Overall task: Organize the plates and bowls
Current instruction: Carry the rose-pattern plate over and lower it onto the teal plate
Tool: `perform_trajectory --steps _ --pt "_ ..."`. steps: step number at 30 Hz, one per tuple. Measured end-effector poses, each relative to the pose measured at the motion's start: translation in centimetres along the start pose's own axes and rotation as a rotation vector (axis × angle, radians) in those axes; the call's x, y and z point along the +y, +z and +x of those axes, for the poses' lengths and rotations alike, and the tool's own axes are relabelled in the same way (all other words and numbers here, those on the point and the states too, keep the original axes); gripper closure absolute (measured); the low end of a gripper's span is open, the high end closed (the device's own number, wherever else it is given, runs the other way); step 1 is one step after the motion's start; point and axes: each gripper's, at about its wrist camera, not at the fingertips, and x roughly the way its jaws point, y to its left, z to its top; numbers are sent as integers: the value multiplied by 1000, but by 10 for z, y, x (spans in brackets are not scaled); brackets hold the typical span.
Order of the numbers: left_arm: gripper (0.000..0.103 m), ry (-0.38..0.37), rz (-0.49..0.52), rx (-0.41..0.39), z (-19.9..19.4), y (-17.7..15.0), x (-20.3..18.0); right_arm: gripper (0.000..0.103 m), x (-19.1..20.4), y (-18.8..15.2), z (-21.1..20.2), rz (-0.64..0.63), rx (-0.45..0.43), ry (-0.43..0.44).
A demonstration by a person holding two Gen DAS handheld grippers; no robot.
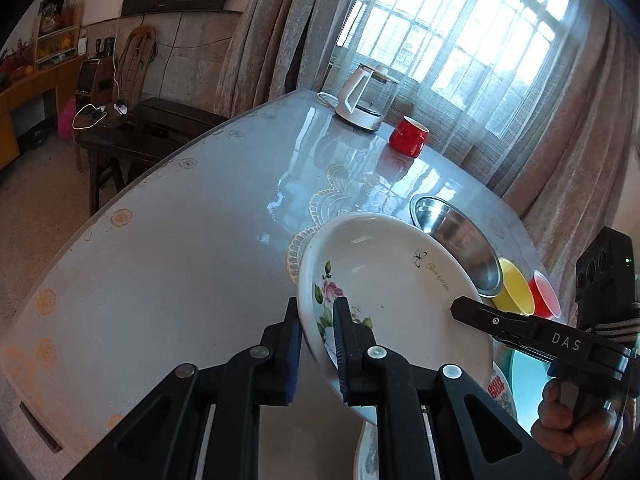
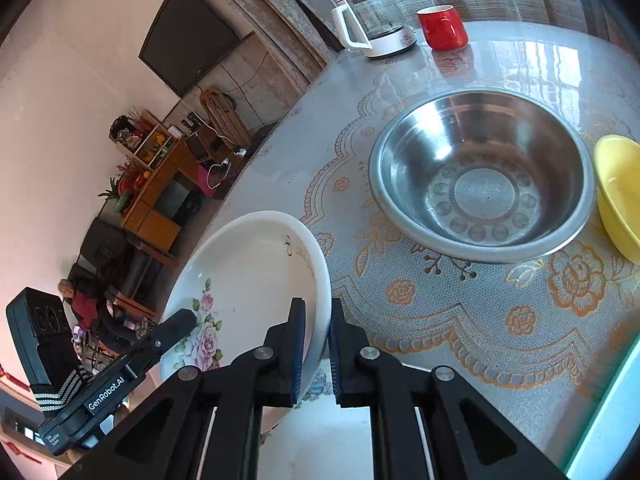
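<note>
both the left gripper (image 1: pixel 318 344) and the right gripper (image 2: pixel 318 350) are clamped on opposite rims of the white ceramic plate with pink roses (image 1: pixel 392 292), lifted and tilted between them. it looks stiff, glossy, breakable; rim holds suit it. it reads "rose garden". beyond the jaws sits a stainless steel bowl (image 2: pixel 484 176).

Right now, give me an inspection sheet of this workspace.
Surface: glossy table with a lace-pattern cover.
Job's things: floral plate lifted and tilted; steel bowl, yellow bowl and red bowl on the table.
Clutter: kettle, red cup.
Grippers: left gripper and right gripper each shut on the plate's rim.
Cables: white cord on the side bench.
Surroundings: curtained window, wall TV.
</note>
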Motion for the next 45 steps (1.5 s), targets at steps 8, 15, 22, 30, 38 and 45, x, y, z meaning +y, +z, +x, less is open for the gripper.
perform_trajectory --steps 8,15,22,30,38,45 --pt "88 -83 104 -13 -15 -16 -52 92 -23 -21 -58 46 -80 -14" --pt "88 -141 185 20 -13 -31 -99 92 -53 -41 -101 92 -122 -53" --pt "87 -186 289 41 -6 -49 -150 90 -90 -66 -142 148 -177 -98" --pt "86 -227 364 127 18 -71 -203 90 -132 -90 -177 225 -215 -177" --pt "84 -220 469 198 44 -98 -252 90 -168 -96 -196 274 -247 -295" --pt "83 -208 489 265 67 -115 -273 90 -195 -103 -194 307 -230 -388"
